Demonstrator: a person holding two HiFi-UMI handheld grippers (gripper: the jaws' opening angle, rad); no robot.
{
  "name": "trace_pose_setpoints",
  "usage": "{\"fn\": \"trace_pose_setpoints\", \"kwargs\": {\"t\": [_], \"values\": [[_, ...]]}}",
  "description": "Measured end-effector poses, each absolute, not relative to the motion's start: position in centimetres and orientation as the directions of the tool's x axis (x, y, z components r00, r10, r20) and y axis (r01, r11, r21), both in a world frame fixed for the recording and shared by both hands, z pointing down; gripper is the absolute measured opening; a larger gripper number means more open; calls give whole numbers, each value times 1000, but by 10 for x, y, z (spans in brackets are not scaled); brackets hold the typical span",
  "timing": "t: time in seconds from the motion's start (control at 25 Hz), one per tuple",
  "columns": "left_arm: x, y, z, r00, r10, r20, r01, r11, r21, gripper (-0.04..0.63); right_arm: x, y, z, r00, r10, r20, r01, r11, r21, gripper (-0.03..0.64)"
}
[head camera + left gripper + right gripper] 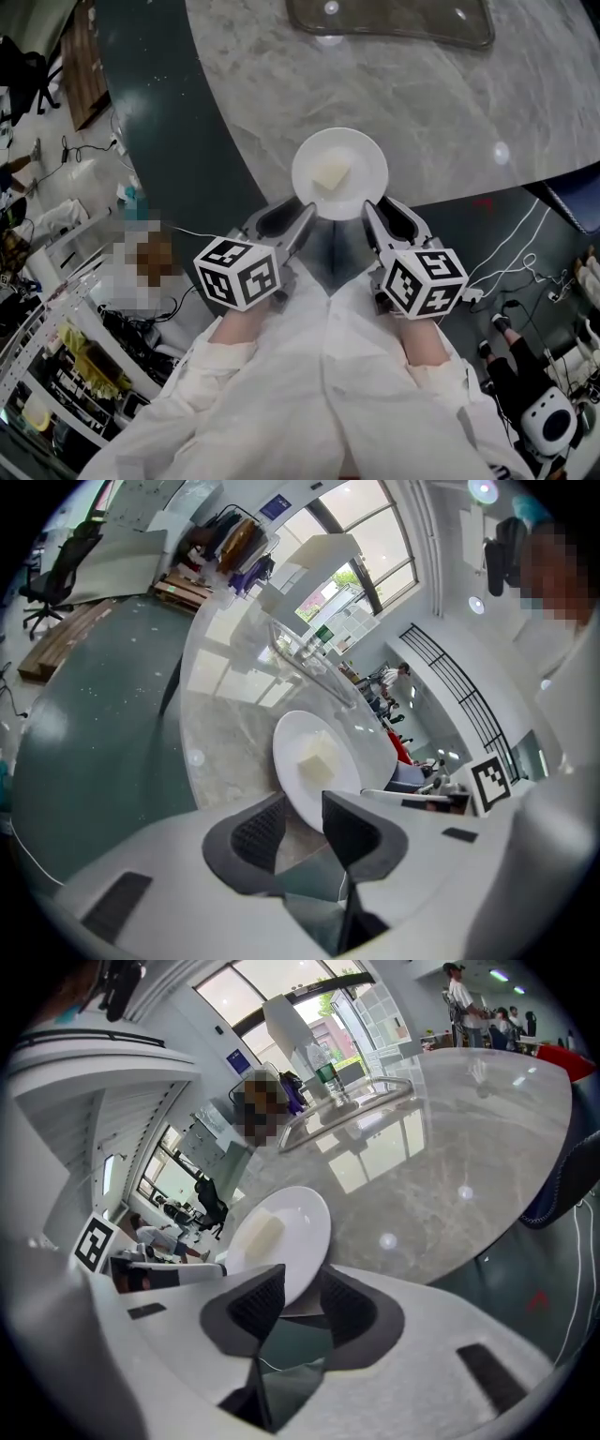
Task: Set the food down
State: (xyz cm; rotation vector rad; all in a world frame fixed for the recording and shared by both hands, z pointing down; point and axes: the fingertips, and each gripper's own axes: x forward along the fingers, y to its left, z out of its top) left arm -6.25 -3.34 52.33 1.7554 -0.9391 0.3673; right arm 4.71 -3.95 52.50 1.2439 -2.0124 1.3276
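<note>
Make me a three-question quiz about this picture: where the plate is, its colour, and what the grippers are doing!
1. Where is the plate?
A) on the marble table, at its edge
B) on the floor
C) on a chair

2. What colour is the plate?
A) red
B) white
C) blue

3. How are the two grippers?
A) shut on a spoon
B) holding a cup
C) open, plate rim between the jaws

Answers:
1 A: it sits at the table's near edge.
2 B: it is white, under a pale food block.
3 C: left gripper and right gripper each show a gap around the rim.
</note>
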Motion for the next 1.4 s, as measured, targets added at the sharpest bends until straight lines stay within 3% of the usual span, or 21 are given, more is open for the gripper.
{"fn": "trace_pose_setpoints", "kwargs": {"t": [0.32,0.96,1.4], "values": [[-63,-46,527,641,-443,627,-739,-139,659,79,53,-42,529,-475,-450,756,-872,123,-475,70],[-63,-48,518,653,-432,621,-751,-265,605,78,52,-43,524,-455,-468,758,-880,106,-463,59],[-68,-68,488,683,-474,556,-727,-364,582,78,47,-58,489,-427,-571,701,-885,103,-455,56]]}}
